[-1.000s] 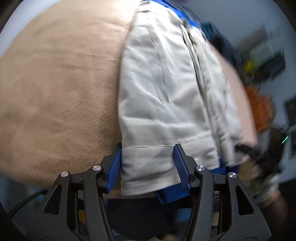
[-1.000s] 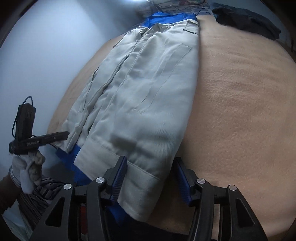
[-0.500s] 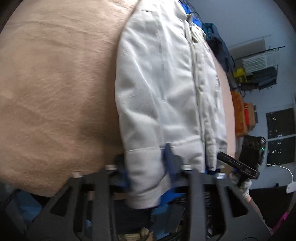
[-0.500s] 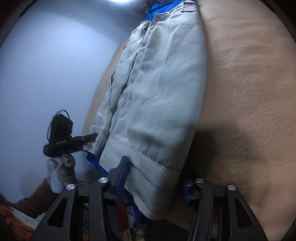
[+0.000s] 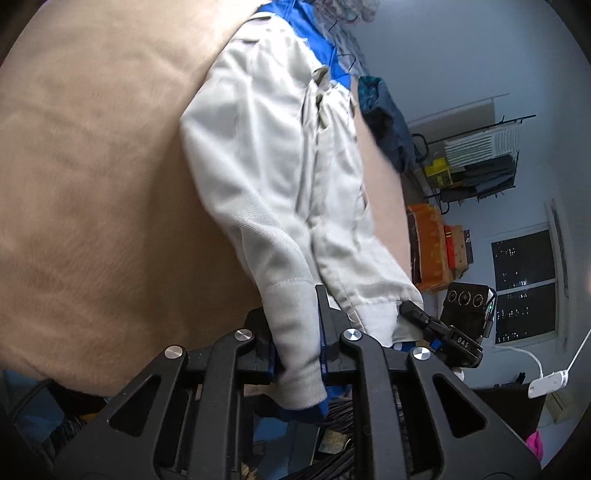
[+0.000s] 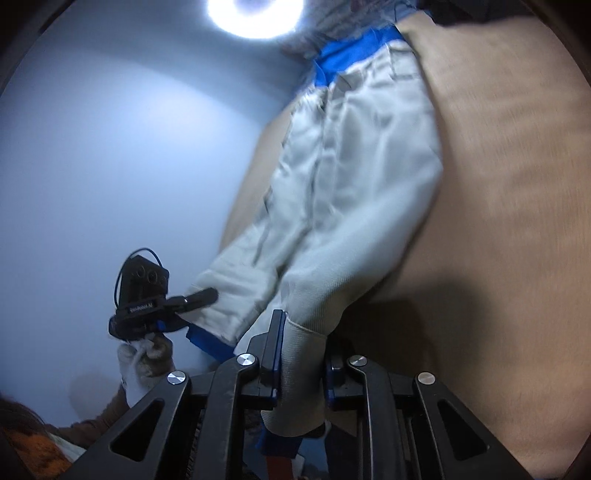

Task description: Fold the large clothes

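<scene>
In the left wrist view we note the left gripper [image 5: 297, 332] with its jaws closing on the ribbed hem of a pale grey jacket [image 5: 280, 177]; the hem fills the gap between the 2 blue-faced fingers [image 5: 320, 328] and hangs out below them, showing a blue lining edge. The jacket lies lengthwise on a tan blanket [image 5: 92, 184], its blue collar end at the far side, its near hem corner lifted off the blanket toward the camera. To the right, the right gripper [image 5: 410, 310] shows small at the jacket's other hem corner, its finger touching the cloth. Beyond it we see a wire rack [image 5: 476, 162] with stacked items and an orange bundle [image 5: 428, 243], blurred. In the right wrist view the right gripper [image 6: 301, 354] has its jaws closing on the other hem corner of the jacket [image 6: 362, 184], the ribbed band pinched between the fingers [image 6: 277, 347] and drooping beneath them. The jacket stretches away over the blanket [image 6: 517, 221]. At left, the left gripper [image 6: 199, 299] sits against the far hem corner, held by a gloved hand [image 6: 144, 362]. A bright ceiling lamp [image 6: 255, 14] glares at the top.
</scene>
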A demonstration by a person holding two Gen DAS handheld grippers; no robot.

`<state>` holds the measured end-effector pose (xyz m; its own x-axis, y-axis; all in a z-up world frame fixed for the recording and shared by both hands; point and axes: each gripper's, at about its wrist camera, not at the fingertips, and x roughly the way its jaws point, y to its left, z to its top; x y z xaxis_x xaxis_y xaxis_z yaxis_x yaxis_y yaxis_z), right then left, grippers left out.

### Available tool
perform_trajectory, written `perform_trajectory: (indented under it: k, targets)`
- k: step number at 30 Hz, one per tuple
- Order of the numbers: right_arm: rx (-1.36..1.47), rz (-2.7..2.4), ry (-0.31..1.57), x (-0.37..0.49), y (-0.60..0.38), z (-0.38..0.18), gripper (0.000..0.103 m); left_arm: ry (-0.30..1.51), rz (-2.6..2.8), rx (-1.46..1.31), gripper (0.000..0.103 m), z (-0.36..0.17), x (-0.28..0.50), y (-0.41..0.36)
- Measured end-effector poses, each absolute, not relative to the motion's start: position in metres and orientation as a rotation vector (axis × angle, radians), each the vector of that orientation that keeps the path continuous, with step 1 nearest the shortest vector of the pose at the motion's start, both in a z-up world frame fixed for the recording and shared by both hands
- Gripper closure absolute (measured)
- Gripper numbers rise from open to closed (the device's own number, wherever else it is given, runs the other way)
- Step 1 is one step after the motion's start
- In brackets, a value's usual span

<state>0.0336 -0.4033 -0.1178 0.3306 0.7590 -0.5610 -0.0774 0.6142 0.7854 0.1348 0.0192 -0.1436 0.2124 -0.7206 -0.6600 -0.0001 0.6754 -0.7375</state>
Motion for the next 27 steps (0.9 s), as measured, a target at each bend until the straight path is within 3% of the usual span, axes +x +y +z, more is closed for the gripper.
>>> perform_trajectory:
  k: [7,13,27]
  targets:
    - [0.727,0.526,1.076,0.081,-0.413,-0.096,0.088,1.225,-0.501,-0.671,0.090,-0.118,0.178,0.015]
    - [0.663,0.456,1.092,0.133,-0.416,-0.094,0.088,1.219,-0.434,-0.709,0.090,-0.127,0.230,0.010]
    - [0.735,0.281,1.211,0.213,-0.420,-0.162,0.088,1.303,-0.305,-0.708,0.090,-0.190,0.300,-0.006]
